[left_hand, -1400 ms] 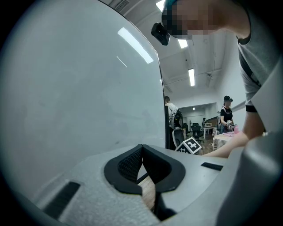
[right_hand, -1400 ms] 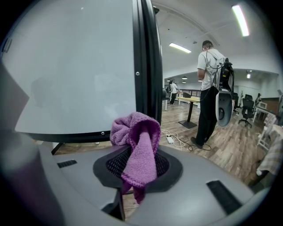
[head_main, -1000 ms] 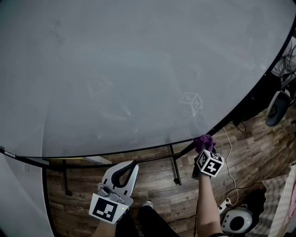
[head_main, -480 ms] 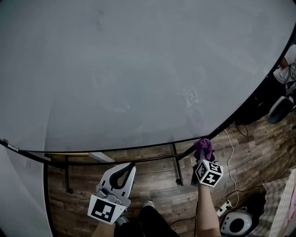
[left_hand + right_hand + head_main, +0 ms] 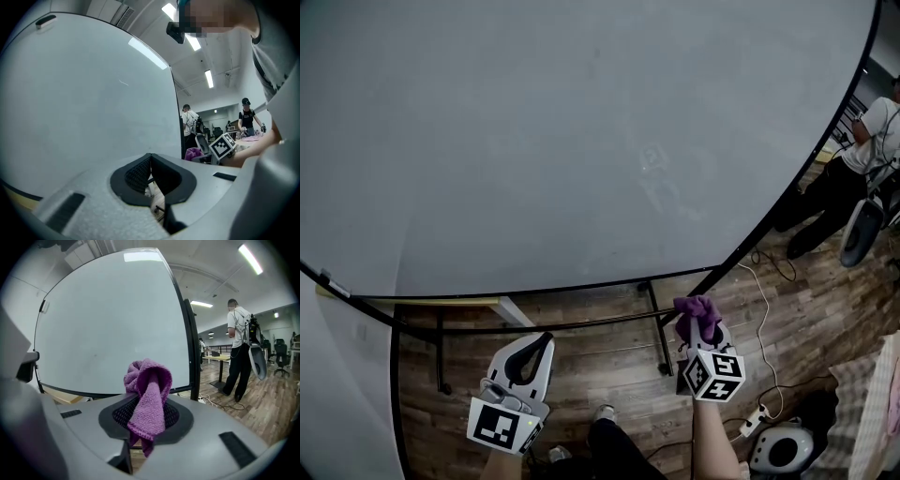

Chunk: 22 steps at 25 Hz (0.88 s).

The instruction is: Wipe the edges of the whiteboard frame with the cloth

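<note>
Left gripper (image 5: 542,341): low at the left of the head view, pointing up toward the board. In the left gripper view (image 5: 150,157) the two jaw tips meet, and nothing is held between them.
Left marker cube (image 5: 500,424): white face with a black square pattern, no letters to read.
Whiteboard (image 5: 581,141): big and grey-white, it fills the upper part of the head view; the surface looks plain.
Frame (image 5: 534,292): thin black edge along the bottom of the board, which turns up at the lower right corner.
Crossbar (image 5: 581,324): dark bar of the stand, under the bottom edge.
Cloth (image 5: 695,307): purple and bunched, just under the lower right corner of the frame. The head view shows a small gap between cloth and frame.
Right gripper (image 5: 697,323): the jaws are pressed on the cloth (image 5: 147,394), which sticks out above the tips and hangs folded in front.
Right marker cube (image 5: 712,373): black and white squares, the same kind of pattern.
Floor (image 5: 609,366): dark wood planks.
Cable (image 5: 766,309): white, lying on the floor right of the gripper.
Person (image 5: 830,173): standing at the far right, white top and dark trousers.
</note>
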Tool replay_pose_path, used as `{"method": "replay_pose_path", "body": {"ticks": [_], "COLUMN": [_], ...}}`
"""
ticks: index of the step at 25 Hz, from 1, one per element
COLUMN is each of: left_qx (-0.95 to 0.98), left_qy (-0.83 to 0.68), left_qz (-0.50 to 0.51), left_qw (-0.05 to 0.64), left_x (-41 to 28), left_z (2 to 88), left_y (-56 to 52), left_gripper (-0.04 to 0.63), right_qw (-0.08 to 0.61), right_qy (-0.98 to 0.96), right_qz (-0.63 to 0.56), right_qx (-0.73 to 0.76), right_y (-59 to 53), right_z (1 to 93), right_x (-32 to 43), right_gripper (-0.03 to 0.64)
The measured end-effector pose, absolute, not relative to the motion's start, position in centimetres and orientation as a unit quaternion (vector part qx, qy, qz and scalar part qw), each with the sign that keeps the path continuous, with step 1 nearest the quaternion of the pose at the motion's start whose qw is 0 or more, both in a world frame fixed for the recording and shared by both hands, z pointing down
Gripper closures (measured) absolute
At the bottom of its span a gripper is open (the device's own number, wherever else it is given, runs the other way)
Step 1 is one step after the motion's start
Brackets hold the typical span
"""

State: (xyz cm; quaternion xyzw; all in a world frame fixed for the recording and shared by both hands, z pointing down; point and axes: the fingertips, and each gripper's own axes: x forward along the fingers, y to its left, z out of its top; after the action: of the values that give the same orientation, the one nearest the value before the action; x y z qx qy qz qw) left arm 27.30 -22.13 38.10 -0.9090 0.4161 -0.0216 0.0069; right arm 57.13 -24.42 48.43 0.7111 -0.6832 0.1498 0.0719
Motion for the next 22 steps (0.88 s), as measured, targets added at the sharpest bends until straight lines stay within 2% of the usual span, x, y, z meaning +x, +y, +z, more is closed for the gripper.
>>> {"method": "replay_pose_path", "body": {"ticks": [10, 22], "left_qx": [-0.898, -0.9], "left_qy": [0.439, 0.431], "left_qz": [0.006, 0.037], "left_qw": [0.02, 0.055], "left_x": [19.5, 14.3], "left_z": [35.0, 31.7], "left_y": [-16.5, -8.4], "left_gripper": [0.577, 0.577], "right_qw": [0.035, 0.002], "right_qy": [-0.727, -0.76], "right_qz": [0.12, 0.066], "right_qx": [0.675, 0.646], "right_y": [-16.8, -7.7], "right_z": [42.5, 35.5], "right_x": [47.9, 40.4], "right_gripper": [0.548, 0.548]}}
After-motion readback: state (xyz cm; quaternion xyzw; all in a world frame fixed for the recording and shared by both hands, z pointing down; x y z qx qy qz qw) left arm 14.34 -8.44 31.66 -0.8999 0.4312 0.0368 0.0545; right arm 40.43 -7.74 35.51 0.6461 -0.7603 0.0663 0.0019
